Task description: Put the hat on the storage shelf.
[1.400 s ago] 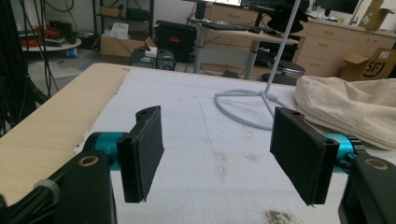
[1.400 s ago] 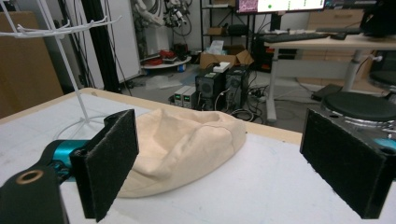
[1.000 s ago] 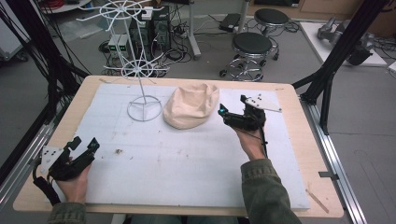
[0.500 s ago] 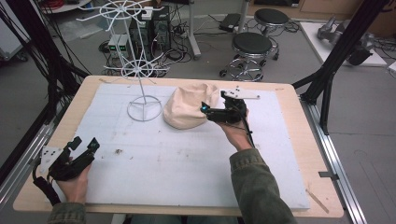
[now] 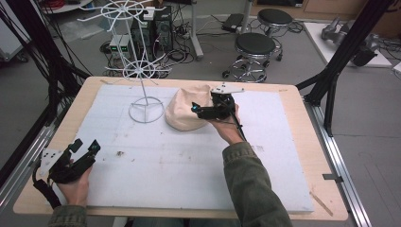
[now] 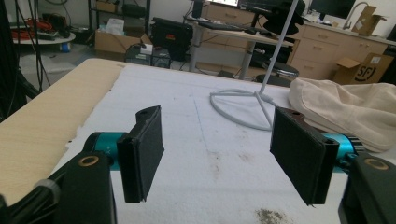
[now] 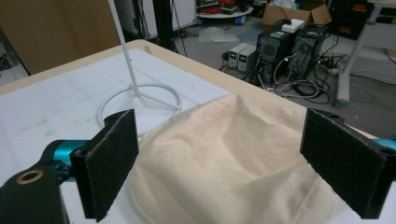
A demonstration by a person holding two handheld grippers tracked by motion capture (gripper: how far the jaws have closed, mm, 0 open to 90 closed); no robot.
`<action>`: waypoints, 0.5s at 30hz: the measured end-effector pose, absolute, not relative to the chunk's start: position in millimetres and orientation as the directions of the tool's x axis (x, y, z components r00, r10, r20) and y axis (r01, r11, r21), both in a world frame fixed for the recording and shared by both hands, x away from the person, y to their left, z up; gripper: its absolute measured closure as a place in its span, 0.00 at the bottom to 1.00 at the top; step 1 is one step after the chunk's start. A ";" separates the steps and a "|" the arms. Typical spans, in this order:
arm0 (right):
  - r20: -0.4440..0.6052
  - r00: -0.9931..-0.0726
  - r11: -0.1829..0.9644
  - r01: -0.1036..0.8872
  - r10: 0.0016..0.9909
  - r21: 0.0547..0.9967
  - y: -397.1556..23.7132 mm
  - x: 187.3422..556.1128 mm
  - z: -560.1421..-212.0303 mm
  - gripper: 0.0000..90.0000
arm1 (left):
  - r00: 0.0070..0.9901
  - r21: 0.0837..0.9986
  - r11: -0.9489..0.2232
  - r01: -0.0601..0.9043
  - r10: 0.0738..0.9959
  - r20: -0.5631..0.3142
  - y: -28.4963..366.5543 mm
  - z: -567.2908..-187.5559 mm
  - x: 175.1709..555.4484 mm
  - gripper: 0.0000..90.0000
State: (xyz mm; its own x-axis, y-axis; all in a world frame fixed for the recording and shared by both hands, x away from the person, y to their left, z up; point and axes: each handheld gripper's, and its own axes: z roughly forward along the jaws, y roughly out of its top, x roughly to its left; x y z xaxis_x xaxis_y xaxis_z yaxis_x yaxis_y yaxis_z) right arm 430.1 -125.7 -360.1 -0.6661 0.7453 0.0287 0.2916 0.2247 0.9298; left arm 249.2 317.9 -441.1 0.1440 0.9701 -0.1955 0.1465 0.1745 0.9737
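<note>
The table (image 5: 302, 142) was a light wooden top, nearly wholly covered by a white foam sheet (image 5: 189, 161) that left a bare wooden margin on every side. The sheet carried several dark smudges and crumbs toward its near left. A white wire stand (image 5: 145, 108) rested on the sheet by its ring base, at the far left. A cream cloth hat (image 5: 187, 111) lay crumpled on the sheet just beside the stand's base, to its right. A small dark mark lay on the wood at the near right corner.
</note>
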 end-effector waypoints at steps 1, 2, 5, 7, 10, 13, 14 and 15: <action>0.030 -0.667 0.227 0.295 0.744 0.928 -124.7 431.1 -361.7 0.12 | 0.144 0.974 0.174 0.147 0.970 -0.195 317.9 -441.2 249.3 0.38; 0.030 -0.668 0.232 0.300 0.743 0.925 -124.1 432.6 -363.7 0.12 | 0.144 0.974 0.174 0.148 0.970 -0.195 317.7 -441.2 249.3 0.38; 0.033 -0.668 0.245 0.318 0.743 0.916 -124.0 438.0 -370.2 0.12 | 0.147 0.974 0.168 0.151 0.971 -0.190 317.7 -441.2 249.5 0.38; 0.049 -0.667 0.241 0.336 0.744 0.910 -123.6 442.8 -376.0 0.12 | 0.146 0.974 0.170 0.151 0.970 -0.192 317.6 -441.3 249.7 0.38; 0.060 -0.671 0.238 0.344 0.739 0.908 -122.7 446.7 -379.6 0.12 | 0.146 0.974 0.172 0.149 0.970 -0.194 317.7 -441.5 250.0 0.38; 0.069 -0.678 0.229 0.340 0.732 0.912 -122.0 448.6 -380.4 0.12 | 0.146 0.974 0.170 0.151 0.970 -0.192 317.6 -441.4 250.0 0.38; 0.072 -0.677 0.228 0.344 0.733 0.911 -121.9 449.2 -380.8 0.12 | 0.146 0.974 0.170 0.151 0.970 -0.192 317.6 -441.4 250.0 0.38; 0.073 -0.677 0.228 0.345 0.733 0.911 -122.2 449.8 -381.3 0.12 | 0.149 0.974 0.169 0.149 0.970 -0.191 317.2 -441.3 249.8 0.38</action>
State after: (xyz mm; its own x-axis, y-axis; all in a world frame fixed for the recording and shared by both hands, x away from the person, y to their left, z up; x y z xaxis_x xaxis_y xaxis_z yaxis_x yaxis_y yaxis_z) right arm 449.8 -122.2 -381.3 -0.6768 0.7325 0.0729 0.3448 0.2279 0.9106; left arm 249.8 317.2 -441.3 0.1488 0.9703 -0.1908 0.1493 0.1687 0.9743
